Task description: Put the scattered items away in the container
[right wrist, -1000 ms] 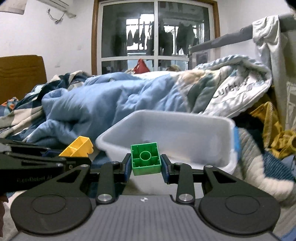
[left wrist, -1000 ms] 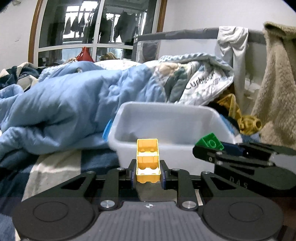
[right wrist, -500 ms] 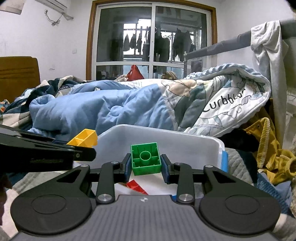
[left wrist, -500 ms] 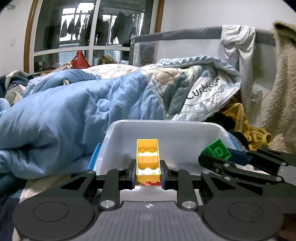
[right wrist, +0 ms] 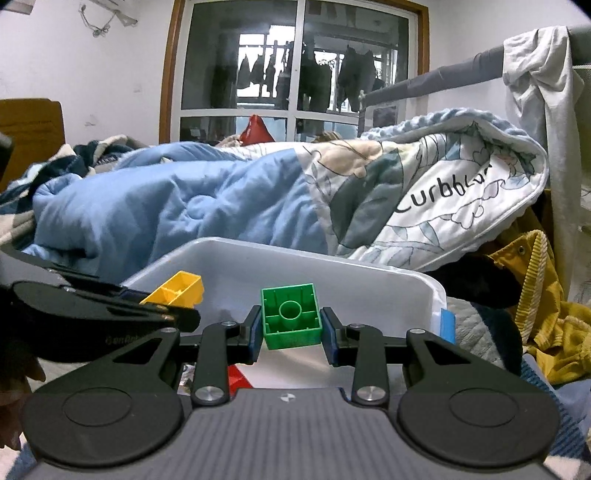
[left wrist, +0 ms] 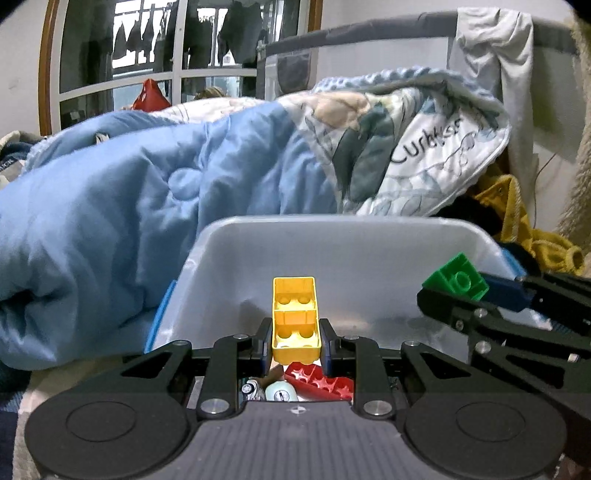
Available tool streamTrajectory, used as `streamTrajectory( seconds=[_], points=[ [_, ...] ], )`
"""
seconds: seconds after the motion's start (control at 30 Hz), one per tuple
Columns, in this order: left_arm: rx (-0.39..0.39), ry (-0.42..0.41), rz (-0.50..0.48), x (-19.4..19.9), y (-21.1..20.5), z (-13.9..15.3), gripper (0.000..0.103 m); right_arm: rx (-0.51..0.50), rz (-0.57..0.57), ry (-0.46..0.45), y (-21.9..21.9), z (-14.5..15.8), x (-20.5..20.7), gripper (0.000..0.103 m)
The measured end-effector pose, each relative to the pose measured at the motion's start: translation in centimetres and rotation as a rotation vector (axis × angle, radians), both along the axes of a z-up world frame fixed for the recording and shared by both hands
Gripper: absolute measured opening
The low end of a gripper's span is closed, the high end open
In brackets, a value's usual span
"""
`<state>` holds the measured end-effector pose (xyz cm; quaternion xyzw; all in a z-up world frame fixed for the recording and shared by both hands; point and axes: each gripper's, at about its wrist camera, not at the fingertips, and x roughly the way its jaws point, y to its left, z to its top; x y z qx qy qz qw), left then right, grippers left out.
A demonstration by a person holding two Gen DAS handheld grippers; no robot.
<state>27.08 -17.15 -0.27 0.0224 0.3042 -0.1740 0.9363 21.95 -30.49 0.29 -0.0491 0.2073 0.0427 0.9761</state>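
My left gripper [left wrist: 295,341] is shut on a yellow toy brick [left wrist: 295,319] and holds it over the near part of the white plastic bin [left wrist: 332,236]. My right gripper [right wrist: 291,332] is shut on a green toy brick [right wrist: 290,315] and holds it over the same bin [right wrist: 369,273], to the right of the left one. The green brick also shows in the left wrist view [left wrist: 456,277], and the yellow brick in the right wrist view [right wrist: 175,290]. A red brick [left wrist: 319,382] and small items lie inside the bin.
The bin stands on a bed. A blue quilt [left wrist: 129,206] is bunched behind and left of it. A patterned blanket [right wrist: 443,199] and a yellow garment [right wrist: 546,295] lie to the right. A grey rail [left wrist: 369,27] with hung cloth runs behind.
Both grippers have moved forward and up over the bin, each keeping its brick. The inside of the bin with the red brick has come into view.
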Motion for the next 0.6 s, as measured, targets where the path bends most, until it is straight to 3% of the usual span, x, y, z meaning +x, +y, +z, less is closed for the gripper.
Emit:
streamTrajectory(
  seconds=[0.2, 0.27, 0.3, 0.37, 0.5, 0.6],
  points=[
    [0.011, 0.022, 0.000, 0.7, -0.3, -1.0, 0.028, 0.004, 0.003, 0.037, -0.3, -1.2, 1.1, 0.037],
    [0.011, 0.027, 0.001, 0.7, -0.3, -1.2, 0.032, 0.008, 0.002, 0.049, -0.3, -1.4, 1.2, 0.038],
    [0.010, 0.027, 0.002, 0.6, -0.2, -1.1, 0.040, 0.011, 0.002, 0.050, -0.3, -1.4, 1.1, 0.043],
    [0.013, 0.018, 0.010, 0.3, 0.0, -0.9, 0.045, 0.008, 0.000, 0.041, -0.3, -1.4, 0.9, 0.051],
    [0.010, -0.001, 0.038, -0.5, 0.9, 0.0, 0.067, 0.009, -0.005, 0.029, -0.2, -0.7, 0.4, 0.053],
    [0.000, -0.009, 0.057, -1.1, 1.7, 0.8, 0.075, 0.005, -0.009, 0.018, -0.1, -0.2, -0.1, 0.056]
  ],
)
